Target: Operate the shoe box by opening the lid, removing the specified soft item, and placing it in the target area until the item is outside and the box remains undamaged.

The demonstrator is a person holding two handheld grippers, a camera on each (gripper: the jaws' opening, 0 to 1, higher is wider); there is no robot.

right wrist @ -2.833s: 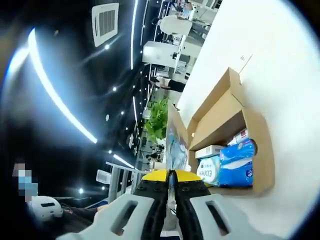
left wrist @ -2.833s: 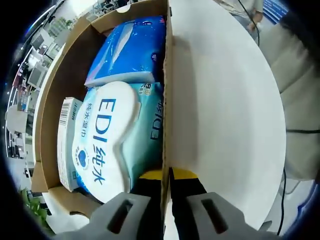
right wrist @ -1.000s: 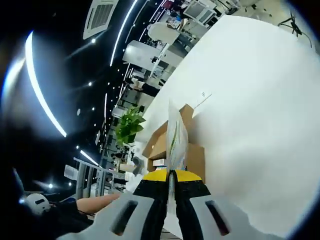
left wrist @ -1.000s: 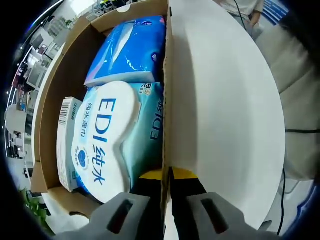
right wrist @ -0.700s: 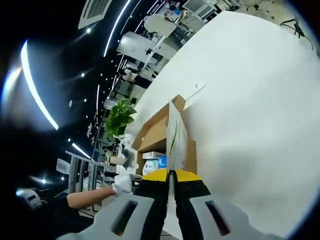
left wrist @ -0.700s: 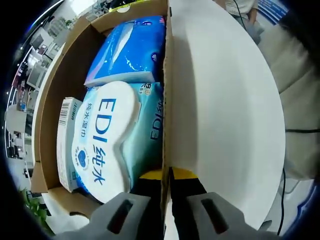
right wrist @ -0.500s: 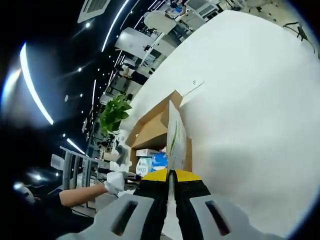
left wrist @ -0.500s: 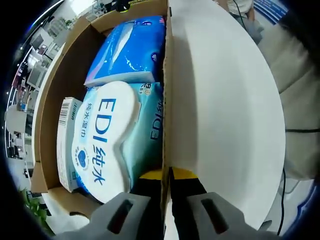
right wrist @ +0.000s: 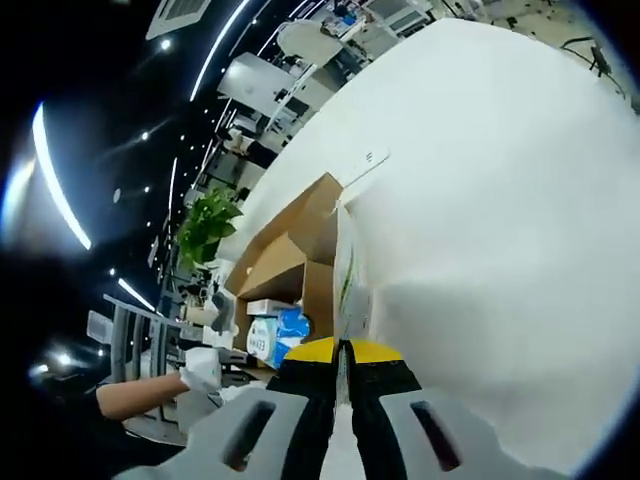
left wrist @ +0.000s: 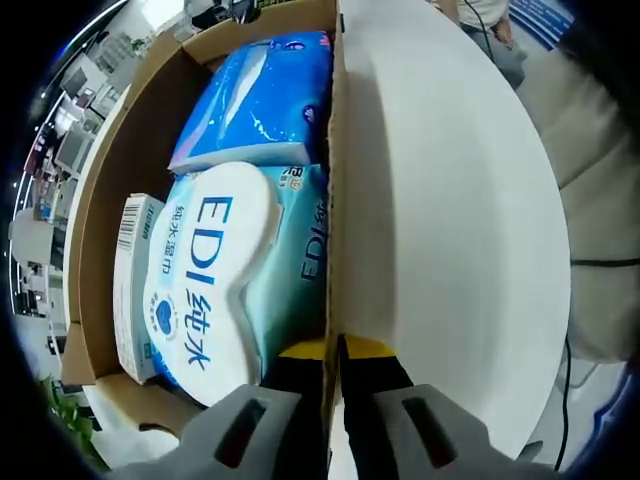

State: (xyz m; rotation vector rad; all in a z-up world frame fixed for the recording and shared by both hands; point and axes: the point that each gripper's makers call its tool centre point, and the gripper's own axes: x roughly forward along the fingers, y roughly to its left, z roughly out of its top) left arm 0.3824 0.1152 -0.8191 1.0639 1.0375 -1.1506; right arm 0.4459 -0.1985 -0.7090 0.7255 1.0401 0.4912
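Both tongs clamp thin edges, left the box wall, right a flat pack, over a white table.

Inside the shoe box: wet-wipes pack nearest the left gripper, tissue pack beyond it, small carton wedged at the wipes' left. Box wall pinched on the right, surface beyond. In the right gripper view, thin packet nipped by the right gripper, box behind on the left.
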